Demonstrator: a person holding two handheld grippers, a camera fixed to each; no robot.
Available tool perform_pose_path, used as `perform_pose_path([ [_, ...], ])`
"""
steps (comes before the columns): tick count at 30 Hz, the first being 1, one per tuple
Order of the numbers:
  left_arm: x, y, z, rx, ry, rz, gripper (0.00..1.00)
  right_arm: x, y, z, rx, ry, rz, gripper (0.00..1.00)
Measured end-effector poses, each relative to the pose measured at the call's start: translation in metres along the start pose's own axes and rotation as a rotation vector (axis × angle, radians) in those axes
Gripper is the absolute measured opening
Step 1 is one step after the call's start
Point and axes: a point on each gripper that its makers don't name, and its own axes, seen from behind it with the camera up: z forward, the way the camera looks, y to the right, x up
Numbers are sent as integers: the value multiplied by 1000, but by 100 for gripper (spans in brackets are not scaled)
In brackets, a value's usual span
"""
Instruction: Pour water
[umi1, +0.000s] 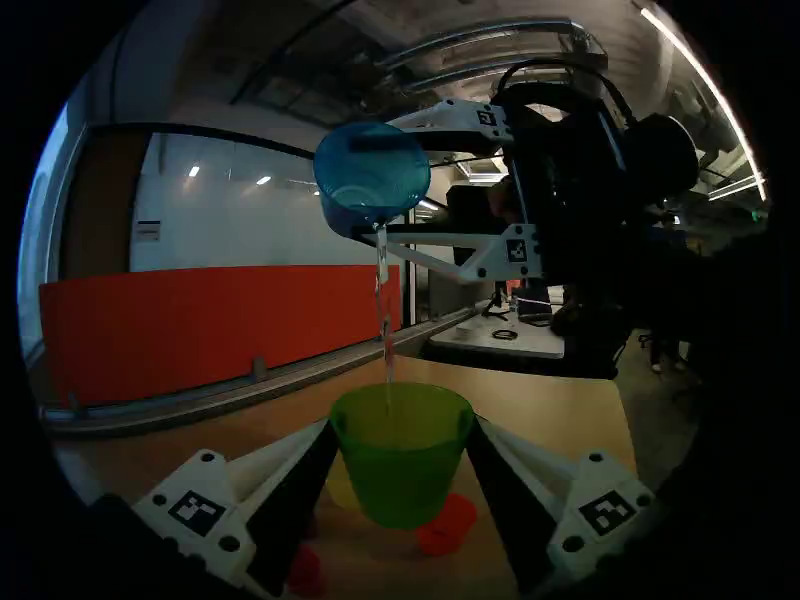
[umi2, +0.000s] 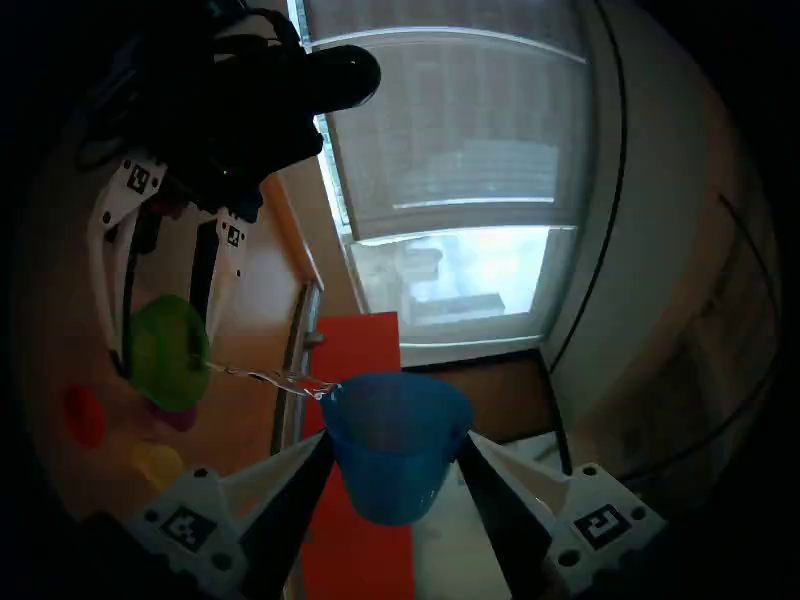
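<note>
Left gripper view: the left tongs (umi1: 400, 440) are closed on a green cup (umi1: 402, 470), one finger pressing each side of its wall. The cup stands upright, mouth up, over the wooden counter (umi1: 560, 410). Whether its base touches the counter cannot be told. Above it, the right tongs (umi1: 390, 180) grip a blue cup (umi1: 370, 175) that is tipped over, its mouth turned toward the camera. A thin stream of water (umi1: 383, 300) falls from the blue cup's lower lip straight into the green cup's mouth. Two small red pieces (umi1: 447, 525) lie on the counter just beside the green cup's base, and something yellow (umi1: 345, 490) shows behind it. An orange wall panel (umi1: 220, 320) runs below a glass partition in the background, and a second desk (umi1: 500, 340) stands farther back.

Right gripper view: the scene appears rotated because this camera is tilted with its tongs. The blue cup sits between the two near fingers, which clamp its sides. The stream leaves its rim and arcs to the green cup, held farther off by the left tongs. Red (umi2: 83, 415), pink (umi2: 178, 415) and yellow (umi2: 157, 462) pieces lie on the counter near the green cup. A bright window (umi2: 450, 200) with a lowered blind occupies the upper middle.
</note>
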Motion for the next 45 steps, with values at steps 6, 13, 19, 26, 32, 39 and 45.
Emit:
perform_pose_path([
  [6, 1, 0, 1, 0, 3, -1, 87, 1, 5, 0, -11, 0, -27, 87],
  [13, 0, 0, 2, -1, 3, -4, 87, 4, 7, 0, -16, 0, -75, 87],
  [19, 0, 1, 3, -4, 4, -3, 87, 4, 10, 1, -23, 0, -112, 87],
  [26, 2, -1, 3, 0, 8, -5, 87, 6, 12, 3, -32, 5, -162, 87],
  [32, 3, -1, 3, 0, 11, -5, 87, 9, 14, 3, -39, 11, -207, 87],
  [39, 6, -1, 3, 0, 14, -3, 87, 13, 13, 2, -48, 14, -272, 87],
  [45, 5, 0, 3, 1, 14, -2, 87, 18, 11, 0, -48, 22, -295, 87],
])
